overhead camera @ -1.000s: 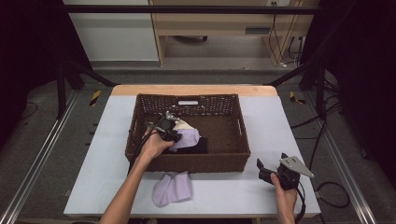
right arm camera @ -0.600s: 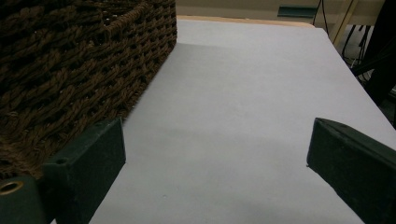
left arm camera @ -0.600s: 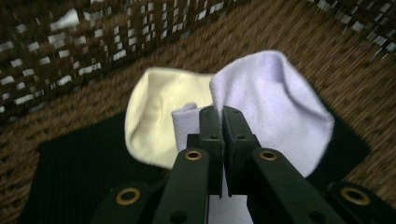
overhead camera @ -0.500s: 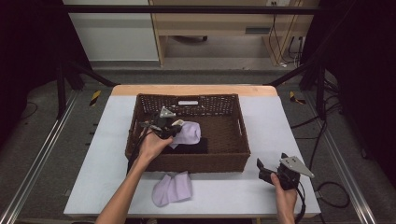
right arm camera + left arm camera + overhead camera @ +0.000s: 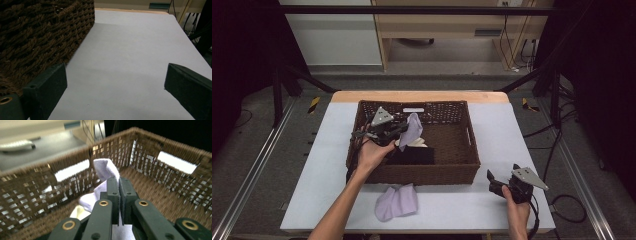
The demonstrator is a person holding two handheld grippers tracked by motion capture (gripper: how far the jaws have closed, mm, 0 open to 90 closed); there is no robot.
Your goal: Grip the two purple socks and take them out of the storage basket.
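While the lift is in hand, notes from this moment:

left gripper: jaws pressed together on the lavender cloth, pinching a fold of it; the left gripper view shows fabric rising out between the closed jaws.
cloth position: lifted above the left half of the wicker basket, hanging limp from the pinch point, its lower part trailing toward the pile below.
key relation: cloth's long axis runs roughly vertical, top at the jaws and tail down over the pile. To clear the basket, my read is the lift has to take the tail above the near wall, then come toward the near edge.
pile: a cream piece and a dark cloth lie on the basket floor, under and near the hanging one.
second lavender cloth: flat and crumpled on the table, just near of the basket's front wall — likely drop zone.
right gripper: jaws spread wide, holding nothing, resting on the table near-right of the basket; the left one is the arm on the job.
materials: basket is stiff dark-brown weave with handle slots; cloths are soft, thin and drape freely; table is smooth, pale and matte.
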